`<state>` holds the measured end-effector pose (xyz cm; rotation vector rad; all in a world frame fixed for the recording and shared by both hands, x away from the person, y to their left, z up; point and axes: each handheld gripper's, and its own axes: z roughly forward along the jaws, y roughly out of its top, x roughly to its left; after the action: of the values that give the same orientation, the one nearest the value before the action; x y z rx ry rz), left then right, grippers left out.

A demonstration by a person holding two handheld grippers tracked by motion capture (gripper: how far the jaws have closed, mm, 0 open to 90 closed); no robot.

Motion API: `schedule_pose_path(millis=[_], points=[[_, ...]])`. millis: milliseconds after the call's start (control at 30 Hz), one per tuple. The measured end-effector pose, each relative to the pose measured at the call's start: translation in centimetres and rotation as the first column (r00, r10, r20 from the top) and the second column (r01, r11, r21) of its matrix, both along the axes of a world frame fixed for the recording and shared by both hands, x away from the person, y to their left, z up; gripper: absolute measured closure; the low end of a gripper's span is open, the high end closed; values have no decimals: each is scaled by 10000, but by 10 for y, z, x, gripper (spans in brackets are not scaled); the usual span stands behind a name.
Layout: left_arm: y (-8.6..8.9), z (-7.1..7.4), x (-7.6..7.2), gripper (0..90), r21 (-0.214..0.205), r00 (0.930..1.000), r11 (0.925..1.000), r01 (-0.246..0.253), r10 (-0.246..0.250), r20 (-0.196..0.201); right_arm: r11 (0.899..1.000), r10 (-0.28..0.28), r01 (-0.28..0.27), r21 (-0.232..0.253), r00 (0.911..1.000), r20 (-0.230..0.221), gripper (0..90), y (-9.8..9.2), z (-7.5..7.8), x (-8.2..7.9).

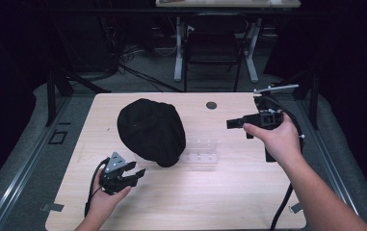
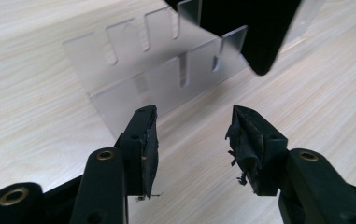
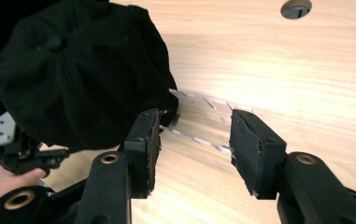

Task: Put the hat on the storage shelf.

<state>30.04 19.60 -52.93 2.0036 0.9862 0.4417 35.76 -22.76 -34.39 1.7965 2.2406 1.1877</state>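
Wood table (image 1: pixel 229 192) | black cap (image 1: pixel 150 131) brim toward clear rack (image 1: pixel 201 150) (slotted) | both hand-held grippers apart, empty.

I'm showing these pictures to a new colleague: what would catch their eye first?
Most likely the black cap, a dark dome in the middle of the pale wooden table, with its edge resting on a clear slotted acrylic rack just to its right. Next come the two hand-held tools: the left tool near the front left, jaws open and empty, and the right tool raised at the right, pointing toward the cap.

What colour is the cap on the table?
The cap is plain black; it shows best in the right gripper view.
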Motion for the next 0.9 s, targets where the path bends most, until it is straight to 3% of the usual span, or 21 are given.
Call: schedule_pose_path(millis=[133, 433, 533, 567, 633, 900], points=[[1, -4, 0, 490, -16, 10000, 10000, 69, -69, -51, 9998, 156, -155, 138, 9999, -44, 521, -3, -17, -12], [0, -10, 0, 486, 51, 9998, 9998, 174, -174, -88, 9990, 64, -53, -451, 9997, 238, 517, -6, -48, -29], [1, -11, 0, 487, -9, 9998, 9999, 154, -154, -104, 9925, 29, 34, -1223, 9987, 516, 516, -5, -53, -32], [1, -12, 0, 487, -34, 9999, 9999, 139, -140, -80, 9937, -21, 90, -1121, 9981, 609, 514, -5, -56, -34], [1, -12, 0, 486, -18, 9998, 9999, 152, -153, -110, 9966, 1, 26, -829, 9995, 323, 517, -6, -64, -35], [-1, -13, -1, 487, 26, 9998, 9998, 208, -208, -69, 9962, -249, 280, -829, 9989, 388, 518, -7, -99, -43]])
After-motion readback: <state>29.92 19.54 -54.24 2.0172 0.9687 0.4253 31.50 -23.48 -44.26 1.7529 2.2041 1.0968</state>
